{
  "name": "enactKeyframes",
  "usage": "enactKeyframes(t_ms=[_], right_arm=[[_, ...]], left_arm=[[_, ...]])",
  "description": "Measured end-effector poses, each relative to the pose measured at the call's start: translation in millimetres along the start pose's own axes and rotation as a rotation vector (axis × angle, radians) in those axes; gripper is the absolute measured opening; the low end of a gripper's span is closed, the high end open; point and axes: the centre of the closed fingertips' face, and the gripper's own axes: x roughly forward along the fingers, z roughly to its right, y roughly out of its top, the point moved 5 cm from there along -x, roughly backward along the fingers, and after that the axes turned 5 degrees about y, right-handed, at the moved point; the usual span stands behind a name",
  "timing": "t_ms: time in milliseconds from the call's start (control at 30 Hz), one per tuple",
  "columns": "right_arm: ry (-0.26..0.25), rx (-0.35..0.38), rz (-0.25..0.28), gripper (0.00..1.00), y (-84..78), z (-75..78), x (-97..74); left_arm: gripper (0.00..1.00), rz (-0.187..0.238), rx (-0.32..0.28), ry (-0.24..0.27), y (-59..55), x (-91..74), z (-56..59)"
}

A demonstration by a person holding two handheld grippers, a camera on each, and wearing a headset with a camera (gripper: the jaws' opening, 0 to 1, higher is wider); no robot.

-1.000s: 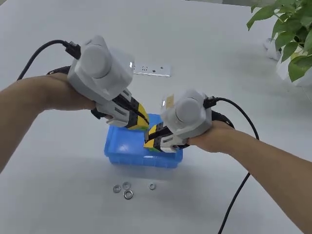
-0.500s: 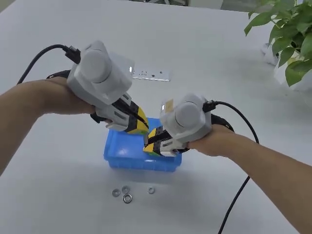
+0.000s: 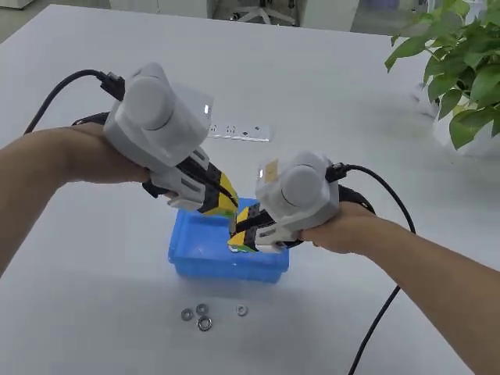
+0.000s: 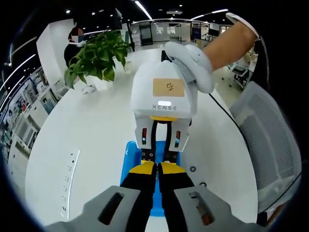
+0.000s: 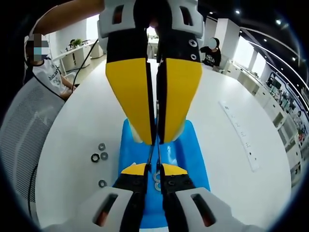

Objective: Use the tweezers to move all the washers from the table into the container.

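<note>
Clenching the tweezers [image 5: 155,153] above the container [image 5: 193,159], the right claw [image 5: 154,168] is hovering with 4 washers [image 5: 99,155] lying leftward.

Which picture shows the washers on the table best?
The head view: four washers lie plainly before the blue container. The right gripper view shows them off to the side; the left gripper view catches two.

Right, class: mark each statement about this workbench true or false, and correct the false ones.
1. Four washers lie on the table, outside the container. True.
2. The container is red. False: it is blue.
3. The left gripper and the right gripper are both over the container. True.
4. The plant stands between the grippers. False: it stands far off to the right.
</note>
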Motion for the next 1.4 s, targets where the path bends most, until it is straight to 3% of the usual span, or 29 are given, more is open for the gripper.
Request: enactKeyframes(t_ms=[867,1067,1400], right_arm=[[-0.047,-0.032,0.018,0.12,14.5,-30.6,-27.6],[-0.046,-0.028,0.021,0.12,13.1,-41.4,-28.0],[-0.033,-0.019,0.023,0.12,6.0,-56.9,-21.1]], left_arm=[[0.06,0.008,0.029,0.009,25.7,-20.4,30.8],[0.06,0.008,0.029,0.006,26.4,-19.6,40.9],[0.06,0.012,0.007,-0.008,18.3,-15.1,55.1]])
